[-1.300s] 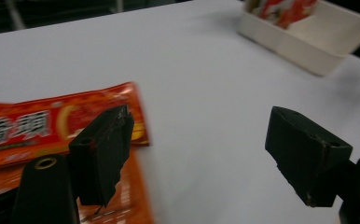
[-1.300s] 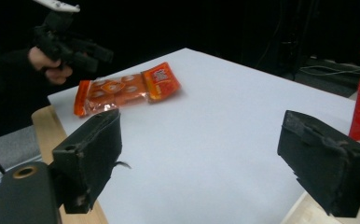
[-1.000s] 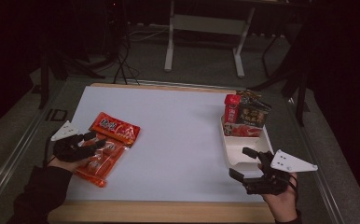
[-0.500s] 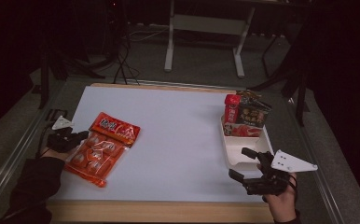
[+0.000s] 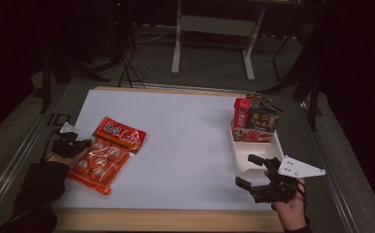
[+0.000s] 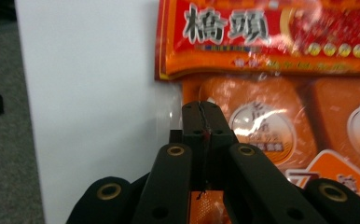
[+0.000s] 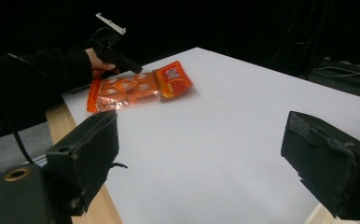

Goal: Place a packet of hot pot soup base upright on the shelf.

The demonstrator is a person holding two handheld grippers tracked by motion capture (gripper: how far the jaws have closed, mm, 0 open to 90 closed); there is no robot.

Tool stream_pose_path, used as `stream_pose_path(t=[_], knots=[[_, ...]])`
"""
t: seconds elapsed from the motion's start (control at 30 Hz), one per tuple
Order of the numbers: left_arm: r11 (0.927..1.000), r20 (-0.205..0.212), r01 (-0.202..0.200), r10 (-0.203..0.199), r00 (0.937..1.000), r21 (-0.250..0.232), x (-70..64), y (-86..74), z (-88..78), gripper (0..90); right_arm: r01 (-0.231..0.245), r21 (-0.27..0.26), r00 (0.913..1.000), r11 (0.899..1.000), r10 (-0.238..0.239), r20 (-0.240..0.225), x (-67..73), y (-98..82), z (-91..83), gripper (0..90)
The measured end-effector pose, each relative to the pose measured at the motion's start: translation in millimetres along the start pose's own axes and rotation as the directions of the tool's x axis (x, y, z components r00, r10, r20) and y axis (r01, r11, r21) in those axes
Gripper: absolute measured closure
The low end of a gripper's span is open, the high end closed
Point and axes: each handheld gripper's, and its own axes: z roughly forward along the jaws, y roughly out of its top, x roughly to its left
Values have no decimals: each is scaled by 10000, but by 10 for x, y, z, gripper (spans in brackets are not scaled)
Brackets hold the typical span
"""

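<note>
Your left gripper [image 6: 201, 109] sits low in the left gripper view, jaws pressed together on the edge of the orange snack bag [image 5: 98, 162], which lies at the high view's left on the white table [image 5: 185, 141]. You are at the grasp step; next, lift it clear. Your right gripper [image 5: 246, 170], lower right, waits with jaws spread.

Glossy plastic on the orange snack bag [image 6: 280, 121], light glaring off its clear film, and a shiny red header [image 6: 271, 32] up top. The left gripper [image 6: 201, 109] is matt black plastic with brass-looking rivets. White table sheet [image 5: 185, 141]: smooth, matt, paper-like, edged in pale bare wood [image 5: 166, 219]. The right gripper [image 7: 201, 158] carries rough, scuffed black pads. The white tray [image 5: 253, 155] looks smooth plastic.
</note>
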Motion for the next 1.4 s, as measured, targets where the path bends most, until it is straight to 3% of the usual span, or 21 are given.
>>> stream_pose_path(t=[0.1,0.27,0.33,0.4,0.6,0.7,0.93,1.07,1.23,1.33,1.4], knots=[[9997,2,252,-252,9997,10,-2,-6,3,900,-18,4,10000,10000,18,24,-10,-5,-4,111],[9994,20,338,-338,9994,73,-70,-13,4,900,-14,9,10000,10000,14,92,-14,-6,-3,115],[9996,1,262,-262,9997,43,-128,-14,5,900,72,68,9997,10000,-73,214,-10,-5,2,134],[9994,240,350,-351,9991,27,-215,-12,12,900,28,58,9998,10000,-29,180,-11,-5,0,133],[10000,854,-5,0,9963,55,-490,19,69,900,43,-11,9999,10000,-43,136,-8,12,-12,133],[9997,977,-229,222,9950,63,-537,27,74,900,75,15,9999,10000,-75,108,-1,11,-13,133],[9949,1162,-1007,999,9882,5,-497,-3,-65,900,11,-77,10000,10000,-10,96,-8,18,-34,133],[9918,1016,-1196,1147,9882,441,-432,-79,-165,900,19,-39,10000,10000,-18,67,-1,18,-22,133],[9806,1089,-1722,1619,9808,933,-401,-179,-215,900,105,16,9999,9999,-106,51,18,31,-13,133],[9778,1104,-1867,1760,9782,951,-427,-190,-219,900,63,-26,10000,10000,-63,34,14,34,-11,133],[9798,1109,-1784,1681,9795,905,-445,-188,-210,900,69,-14,10000,10000,-69,36,14,31,-9,133]])
